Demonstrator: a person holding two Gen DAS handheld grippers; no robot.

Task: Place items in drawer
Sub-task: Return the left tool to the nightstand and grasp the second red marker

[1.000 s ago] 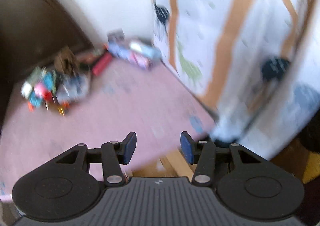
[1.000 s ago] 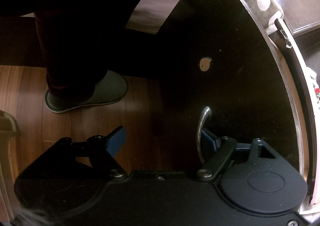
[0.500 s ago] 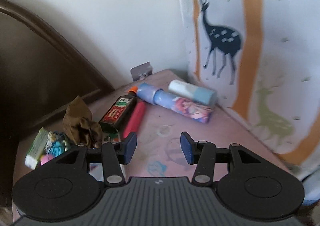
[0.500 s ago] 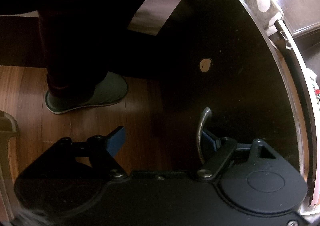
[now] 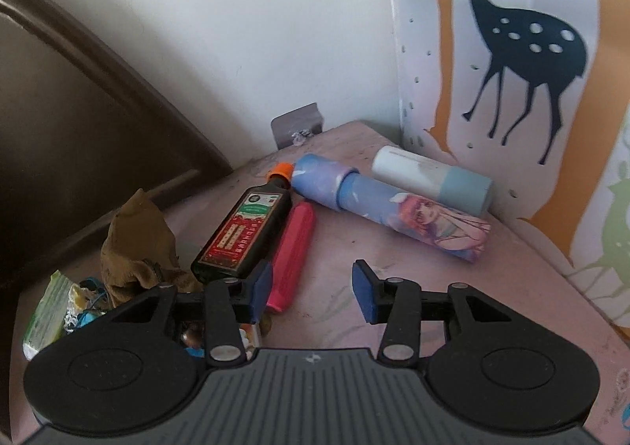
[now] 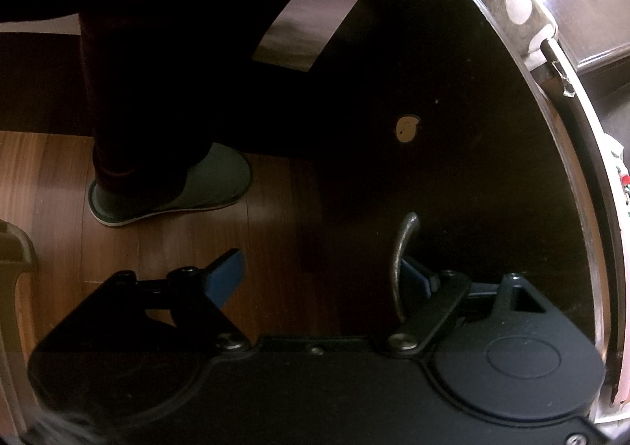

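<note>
Hovering low over a pink tabletop (image 5: 413, 267), left gripper (image 5: 311, 293) spread wide, nothing between the blue pads (image 5: 260, 287). Just ahead of the left pad, a red marker (image 5: 293, 248) lying lengthwise, its near end almost touching that pad. Touching the marker's left side, a dark bottle (image 5: 246, 232) with an orange cap (image 5: 281, 170) and a red label, laid flat, cap toward the wall. Beyond, a blue tube (image 5: 390, 216) printed with a cartoon girl, lying aslant; right behind it and touching, a white tube (image 5: 431, 179) with a pale blue end. To the left, a crumpled brown cloth (image 5: 138, 240) and, at the table's edge, a heap of small wrappers (image 5: 55, 311), partly hidden by the gripper body. On the right, a white curtain (image 5: 512, 51) with a dark deer (image 5: 523, 39) and orange bands. Against the wall, a small grey hook plate (image 5: 297, 124).

Seen from the right wrist: right gripper (image 6: 319, 277) also spread wide, right finger tucked behind the metal handle (image 6: 401, 260) of a dark drawer (image 6: 453, 130), left finger clear over the wooden floor (image 6: 157, 240). Not pinching the handle, only hooked behind it. Along the far right edge, a sliver of the drawer's interior, contents too small to tell. On the floor, a grey slipper (image 6: 173, 189) under a dark trouser leg.
</note>
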